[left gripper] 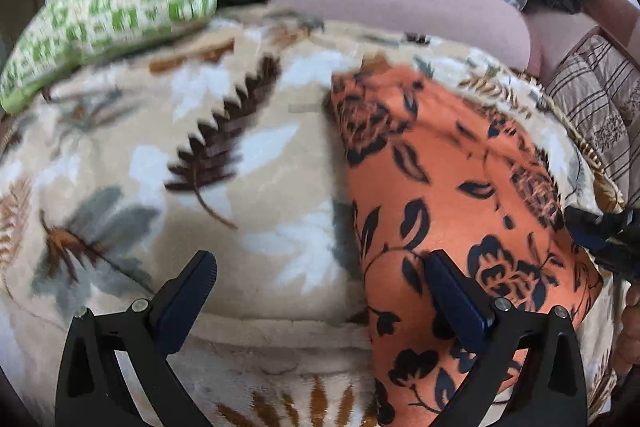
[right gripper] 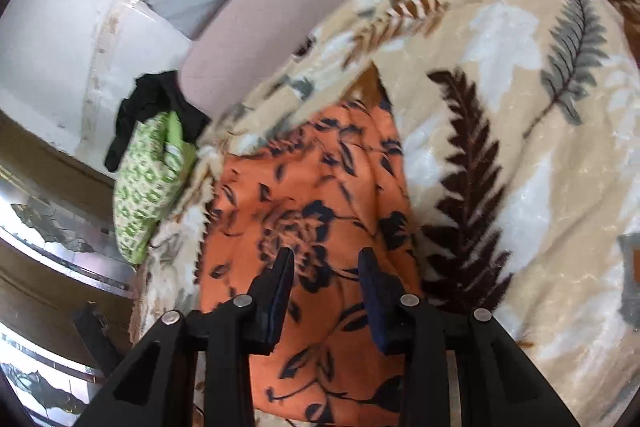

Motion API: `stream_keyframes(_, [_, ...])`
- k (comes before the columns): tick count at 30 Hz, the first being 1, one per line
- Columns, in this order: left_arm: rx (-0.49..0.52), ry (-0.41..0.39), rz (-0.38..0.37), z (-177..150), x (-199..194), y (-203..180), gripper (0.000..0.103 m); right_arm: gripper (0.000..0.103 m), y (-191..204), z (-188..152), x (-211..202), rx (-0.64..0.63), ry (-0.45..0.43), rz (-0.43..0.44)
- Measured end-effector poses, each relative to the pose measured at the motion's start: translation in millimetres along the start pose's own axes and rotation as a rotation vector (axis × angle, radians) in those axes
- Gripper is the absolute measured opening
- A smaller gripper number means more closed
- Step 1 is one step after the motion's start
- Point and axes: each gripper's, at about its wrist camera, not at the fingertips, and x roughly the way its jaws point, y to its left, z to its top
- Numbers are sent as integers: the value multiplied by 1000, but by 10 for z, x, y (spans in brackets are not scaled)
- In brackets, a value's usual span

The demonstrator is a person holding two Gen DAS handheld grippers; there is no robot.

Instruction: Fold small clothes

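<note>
Only the left view shows the left gripper (left gripper: 320, 291) spread wide beside the orange floral garment (left gripper: 460, 187) on the bed's blanket (left gripper: 260, 187); the right gripper (right gripper: 326, 285), tilted down, hangs half-open over it.

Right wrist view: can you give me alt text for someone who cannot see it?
The right tongs hang half open over an orange cloth with a dark flower print, which lies on a beige leaf-patterned blanket. A green-and-white patterned garment and a black one sit at the blanket's far left edge.
</note>
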Motion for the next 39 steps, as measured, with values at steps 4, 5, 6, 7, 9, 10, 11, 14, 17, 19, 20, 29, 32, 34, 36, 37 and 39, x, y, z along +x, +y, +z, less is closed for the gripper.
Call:
stream_keyframes(4, [-4, -1, 0, 16, -14, 0, 103, 36, -53, -39, 168, -4, 53, -58])
stream_keyframes(5, [5, -17, 12, 24, -47, -11, 103, 37, -10, -24, 135, -17, 45, -64])
stream_keyframes(6, [7, -30, 23, 29, -76, -16, 103, 37, 24, -21, 91, -26, 26, -55])
stream_keyframes(7, [5, -45, 40, 36, -105, -17, 103, 37, 53, -22, 64, -34, 11, -50])
stream_keyframes(9, [0, -69, 86, 47, -149, -7, 103, 37, 182, -32, -5, -81, -35, -23])
stream_keyframes(10, [0, -89, 123, 51, -176, 1, 103, 37, 225, -49, -19, -100, -44, -4])
stream_keyframes(11, [4, -103, 151, 53, -191, 12, 103, 37, 269, -72, -38, -110, -47, 7])
stream_keyframes(14, [47, -20, 240, 7, -4, 18, 103, 38, 365, -154, 88, -141, -1, 19])
stream_keyframes(17, [34, 24, 234, -42, 111, 62, 103, 38, 328, -216, 266, -143, 52, -12])
stream_keyframes(19, [35, 33, 232, 1, 83, 75, 103, 38, 362, -185, 220, -144, 61, -4])
stream_keyframes(20, [42, 24, 239, 3, 74, 69, 103, 38, 335, -167, 192, -136, 54, 9])
stream_keyframes(29, [52, -77, 224, 14, -131, -50, 103, 38, 351, -114, -45, -129, -45, 64])
stream_keyframes(32, [55, -139, 190, 33, -278, -101, 103, 38, 331, -121, -16, -125, -37, 40])
stream_keyframes(34, [60, -169, 149, 38, -351, -135, 103, 38, 296, -114, 67, -120, -1, 7])
stream_keyframes(36, [82, -141, 102, 22, -297, -195, 103, 39, 262, -121, 159, -115, 30, -1])
stream_keyframes(37, [107, -76, 77, -2, -174, -238, 103, 39, 246, -126, 181, -112, 32, 5])
stream_keyframes(39, [119, -11, 38, -63, 7, -263, 103, 39, 252, -125, 181, -118, 35, 2])
